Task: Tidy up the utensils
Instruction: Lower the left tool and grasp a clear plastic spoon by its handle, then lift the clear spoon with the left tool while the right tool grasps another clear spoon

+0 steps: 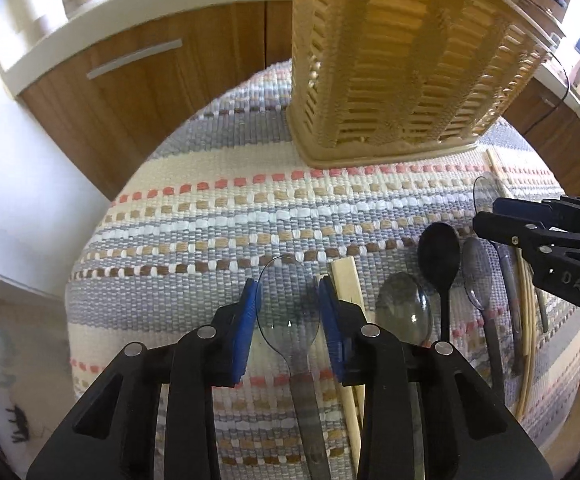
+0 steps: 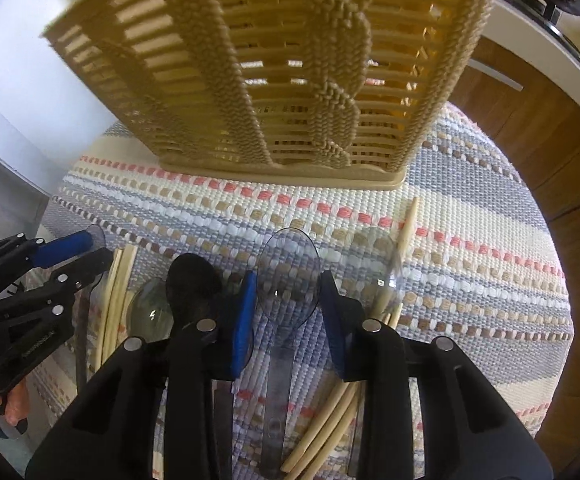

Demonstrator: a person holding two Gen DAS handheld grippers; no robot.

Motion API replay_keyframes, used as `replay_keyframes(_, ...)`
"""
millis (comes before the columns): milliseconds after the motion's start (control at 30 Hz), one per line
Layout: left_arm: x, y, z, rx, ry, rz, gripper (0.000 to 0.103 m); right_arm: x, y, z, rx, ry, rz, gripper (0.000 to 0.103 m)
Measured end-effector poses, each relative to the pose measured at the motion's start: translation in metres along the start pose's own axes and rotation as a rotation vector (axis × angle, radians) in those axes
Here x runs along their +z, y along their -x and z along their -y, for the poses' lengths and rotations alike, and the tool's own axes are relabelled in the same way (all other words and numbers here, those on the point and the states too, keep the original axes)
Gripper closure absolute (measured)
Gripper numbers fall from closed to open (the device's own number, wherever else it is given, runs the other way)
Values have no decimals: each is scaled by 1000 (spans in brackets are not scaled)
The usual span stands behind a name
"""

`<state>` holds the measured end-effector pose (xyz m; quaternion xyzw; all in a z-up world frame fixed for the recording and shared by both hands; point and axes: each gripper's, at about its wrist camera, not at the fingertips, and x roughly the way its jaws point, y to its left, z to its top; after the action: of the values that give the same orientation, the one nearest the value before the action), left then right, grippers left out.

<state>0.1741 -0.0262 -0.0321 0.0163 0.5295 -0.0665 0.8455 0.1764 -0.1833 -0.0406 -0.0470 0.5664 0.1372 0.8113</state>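
Observation:
A beige woven utensil basket (image 1: 390, 80) (image 2: 270, 80) stands at the back of a striped woven mat (image 1: 210, 208). My left gripper (image 1: 288, 308) points down, its blue pads against both sides of a clear plastic spoon's bowl (image 1: 288, 292). My right gripper (image 2: 289, 300) holds a second clear spoon (image 2: 288, 276) the same way, pads on the rim of the bowl. Each gripper shows in the other's view: right gripper (image 1: 482, 220), left gripper (image 2: 94, 248). Between them lie a black spoon (image 1: 439, 252) (image 2: 194, 280), more clear spoons (image 1: 404, 308) and pale chopsticks (image 1: 346, 280) (image 2: 118, 280).
The mat covers a small round table whose edge curves close on all sides. Wooden cabinets (image 1: 150, 80) with a white worktop stand behind. More chopsticks (image 2: 408, 224) lie right of my right gripper. A hand (image 2: 6, 404) holds the left gripper's handle.

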Motion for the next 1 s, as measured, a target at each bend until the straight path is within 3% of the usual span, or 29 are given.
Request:
replay_keyframes(200,-7,45,1,-75,30,135,74,-12,42,7,52,22,84,74)
replay_keyframes(367,-19,87,-9,-195,48,250,74,-37,83,12,137,35,192,74)
replay_keyframes(500,-19,125,-3,-263,47,364,75,-58,136,23,241,16,370,75)
replay_keyframes(567,-16,146,-1,-285,45,434,75,-61,156,22,286,8,467,95)
replay_keyframes(700,7,190,7,-281,10,545,75,-44,199,25,323,-14,594,95)
replay_keyframes(833,19,211,11,-257,1,593,75,-22,211,31,311,-17,611,95)
replay_keyframes(1000,17,214,4,-262,17,593,75,-28,199,36,290,-32,568,95)
